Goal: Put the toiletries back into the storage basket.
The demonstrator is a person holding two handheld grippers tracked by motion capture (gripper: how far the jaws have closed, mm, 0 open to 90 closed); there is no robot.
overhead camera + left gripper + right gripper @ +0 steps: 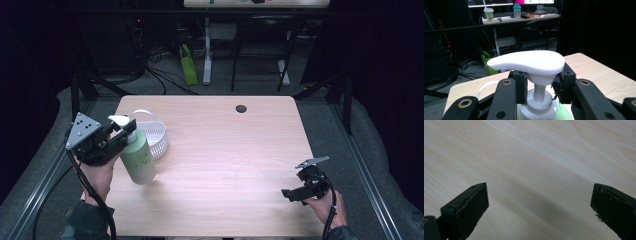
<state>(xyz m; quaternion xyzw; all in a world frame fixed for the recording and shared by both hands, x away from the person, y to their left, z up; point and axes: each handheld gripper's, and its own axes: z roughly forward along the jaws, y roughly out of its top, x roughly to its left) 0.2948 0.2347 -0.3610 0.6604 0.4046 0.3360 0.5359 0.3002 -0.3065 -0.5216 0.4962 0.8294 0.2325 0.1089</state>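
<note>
A pale green pump bottle with a white pump head stands at the left of the wooden table. My left gripper is shut on the bottle's neck just under the pump head, one black pad on each side of the white collar. In the high view the bottle leans a little to the right. My right gripper hovers low over the table's right front corner, its jaws wide apart above bare wood with nothing between them.
A small white basket with a handle sits right behind the bottle. A dark round hole marks the table's far edge. Beyond the table stand a desk's legs, cables and a green object on the floor.
</note>
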